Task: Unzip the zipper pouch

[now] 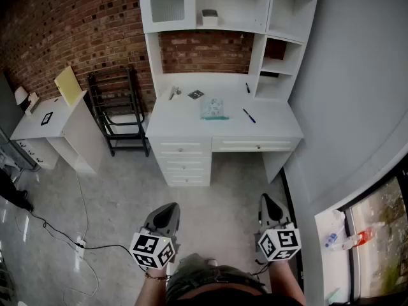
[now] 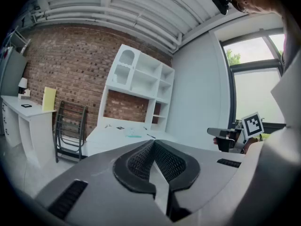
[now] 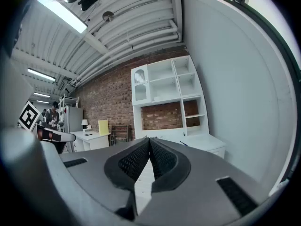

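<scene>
— Where is the pouch sitting right now?
— The clear plastic zipper pouch with a teal edge (image 1: 214, 109) is lying flat on the white tabletop (image 1: 185, 118) of the hutch desk, about in the middle, below the brick-backed niche. Nothing is touching it.
— And the grippers?
— Both are hanging low over the grey floor (image 1: 210, 190), well apart from the desk and just in front of the person's body. The left gripper (image 1: 167, 210) is pointing toward the desk with its jaws pressing together and nothing between them; its own view is showing the ribbed black pads (image 2: 141, 161) meeting at the tip. The right gripper (image 1: 268, 204) is doing the same: jaws closed on each other, empty.
— What else is lying on the tabletop?
— A blue pen (image 1: 248, 115) is lying just right of the pouch, a small black square card (image 1: 196, 94) is sitting behind it to the left, and a small silvery object (image 1: 173, 93) is lying further left; I cannot tell what it is.
— And beside the desk?
— A black metal rack (image 1: 118, 110) is standing against the red brick wall (image 1: 64, 24). Left of it, a small white side table (image 1: 48, 123) is carrying a yellow board (image 1: 68, 85). A black cable (image 1: 64, 238) is trailing across the floor.
</scene>
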Available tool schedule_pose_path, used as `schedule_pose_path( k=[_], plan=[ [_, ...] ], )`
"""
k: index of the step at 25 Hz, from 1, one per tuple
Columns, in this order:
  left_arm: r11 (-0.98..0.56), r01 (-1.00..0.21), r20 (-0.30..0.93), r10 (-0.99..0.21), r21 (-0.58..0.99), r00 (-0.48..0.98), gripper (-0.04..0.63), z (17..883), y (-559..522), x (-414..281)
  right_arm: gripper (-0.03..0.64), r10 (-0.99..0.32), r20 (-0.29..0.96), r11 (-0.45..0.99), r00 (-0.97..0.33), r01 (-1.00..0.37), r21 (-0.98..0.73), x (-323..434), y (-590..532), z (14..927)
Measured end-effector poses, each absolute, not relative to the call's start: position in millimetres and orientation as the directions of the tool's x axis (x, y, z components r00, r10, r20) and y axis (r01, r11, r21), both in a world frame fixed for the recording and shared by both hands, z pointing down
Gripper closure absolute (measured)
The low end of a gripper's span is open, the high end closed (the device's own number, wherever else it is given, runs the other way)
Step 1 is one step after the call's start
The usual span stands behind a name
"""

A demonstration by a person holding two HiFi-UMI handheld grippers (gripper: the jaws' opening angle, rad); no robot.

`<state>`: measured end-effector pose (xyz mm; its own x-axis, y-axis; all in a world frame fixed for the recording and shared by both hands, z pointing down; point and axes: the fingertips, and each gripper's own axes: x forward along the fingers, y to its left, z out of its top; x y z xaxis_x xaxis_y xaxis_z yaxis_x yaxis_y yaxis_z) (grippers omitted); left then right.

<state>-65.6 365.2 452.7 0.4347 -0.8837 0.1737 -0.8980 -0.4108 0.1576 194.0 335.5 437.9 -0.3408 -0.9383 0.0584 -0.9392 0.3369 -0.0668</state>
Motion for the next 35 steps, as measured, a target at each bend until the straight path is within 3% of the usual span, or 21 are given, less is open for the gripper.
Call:
schedule_pose_path(
  k=[18,20,21,23,26,29,31,35],
  plan=[
    [-0.374,-0.916,0.164,-0.904,0.147,0.395,0.591,455.5,372.3,-63.2,0.615,-0.939,0.072,0.325,-0.336,-0.937,-0.124,199.0,340.3,449.2],
    [-0.378,-0.911,0.157,-0.902,0.164,0.403,0.561,455.6,372.5,-62.1,0.611,-0.935,0.075,0.338,-0.347,-0.934,-0.116,197.2,340.8,450.1],
    [-0.382,-0.908,0.154,-0.900,0.173,0.408,0.514,455.6,372.4,-60.4,0.591,-0.930,0.074,0.351,-0.360,-0.929,-0.117,195.9,340.8,450.5],
    [-0.400,-0.899,0.143,-0.894,0.177,0.425,0.403,453.7,371.1,-56.3,0.453,-0.915,0.073,0.386,-0.397,-0.914,-0.130,191.4,338.9,452.2],
    [-0.439,-0.887,0.137,-0.879,0.142,0.457,0.269,449.0,366.0,-50.7,0.363,-0.894,0.083,0.430,-0.441,-0.895,-0.117,180.9,332.6,452.8],
    [-0.471,-0.874,0.141,-0.864,0.117,0.484,0.102,446.9,363.3,-45.7,0.223,-0.878,0.092,0.461,-0.470,-0.882,-0.096,171.0,328.1,454.3],
    [-0.492,-0.862,0.139,-0.852,0.118,0.505,0.044,446.0,362.9,-43.5,0.138,-0.867,0.100,0.482,-0.488,-0.872,-0.081,163.2,325.0,455.2],
    [-0.512,-0.852,0.165,-0.836,0.109,0.523,0.025,450.9,363.0,-40.1,0.043,-0.852,0.093,0.513,-0.514,-0.857,-0.042,151.5,320.4,451.6]
  ],
)
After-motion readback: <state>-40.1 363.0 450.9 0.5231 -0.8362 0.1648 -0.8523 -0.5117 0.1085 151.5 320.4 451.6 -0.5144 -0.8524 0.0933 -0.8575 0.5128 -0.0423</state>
